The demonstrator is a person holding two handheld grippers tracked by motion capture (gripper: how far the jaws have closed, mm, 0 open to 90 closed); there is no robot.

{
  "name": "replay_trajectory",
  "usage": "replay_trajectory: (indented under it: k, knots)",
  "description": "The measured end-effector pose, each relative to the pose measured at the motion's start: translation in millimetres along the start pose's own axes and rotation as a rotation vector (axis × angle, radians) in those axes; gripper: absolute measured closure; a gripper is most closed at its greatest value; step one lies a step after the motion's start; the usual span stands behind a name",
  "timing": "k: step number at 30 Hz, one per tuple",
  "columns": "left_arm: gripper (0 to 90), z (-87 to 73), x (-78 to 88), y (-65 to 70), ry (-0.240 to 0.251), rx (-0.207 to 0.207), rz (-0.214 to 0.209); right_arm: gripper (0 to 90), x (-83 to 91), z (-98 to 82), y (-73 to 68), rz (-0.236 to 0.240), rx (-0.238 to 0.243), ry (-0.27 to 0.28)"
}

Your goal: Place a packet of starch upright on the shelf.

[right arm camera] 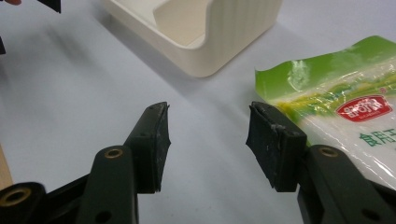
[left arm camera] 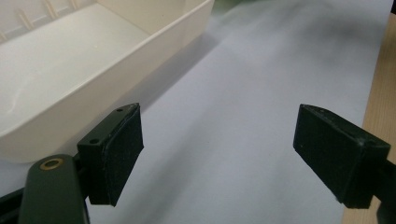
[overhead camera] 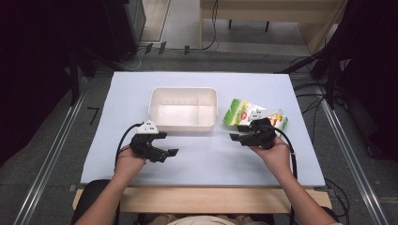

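The right gripper (right arm camera: 208,140) stands released, nothing between its jaws, just beside the green-and-clear food pouch (right arm camera: 336,112) lying flat on the worktop (overhead camera: 202,159) right of the white bin (overhead camera: 183,108). The pouch looks light, soft and slippery; pinching its near flat edge seems safest. The left gripper (left arm camera: 217,154) is released too.

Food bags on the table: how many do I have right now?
1. The green and white bag lies right of the white bin, partly under the right gripper. The bin's visible inside holds none.
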State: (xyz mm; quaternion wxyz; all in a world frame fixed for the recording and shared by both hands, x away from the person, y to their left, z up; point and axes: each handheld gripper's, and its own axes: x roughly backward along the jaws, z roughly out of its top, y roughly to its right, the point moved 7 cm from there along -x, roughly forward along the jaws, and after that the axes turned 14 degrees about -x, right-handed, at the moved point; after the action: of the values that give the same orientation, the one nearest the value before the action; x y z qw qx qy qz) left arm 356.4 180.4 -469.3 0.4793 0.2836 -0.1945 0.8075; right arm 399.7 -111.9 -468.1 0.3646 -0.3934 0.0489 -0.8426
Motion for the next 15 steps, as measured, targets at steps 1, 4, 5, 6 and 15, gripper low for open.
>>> replay_trajectory:
  k: [1,4,5,6,15]
  knots:
    - [16.6,-0.3,0.6,-0.1,-0.01,-0.003,0.004,48.7,1.0,-0.3,2.7,-0.003,-0.008,-0.001]
    - [16.6,-0.2,-0.4,-0.2,-0.007,0.0,0.004,48.6,1.6,-1.3,6.6,-0.014,-0.017,-0.006]
    - [16.6,-0.2,-0.4,-0.2,-0.007,0.0,0.004,48.6,1.6,-1.3,6.6,-0.014,-0.017,-0.006]
    - [16.6,0.0,-0.8,-0.2,-0.002,0.001,0.004,48.6,1.7,-1.1,7.7,-0.022,-0.014,-0.001]
    - [16.6,0.8,-2.5,0.1,-0.009,-0.004,-0.003,48.0,3.0,-3.4,13.7,-0.025,-0.032,-0.008]
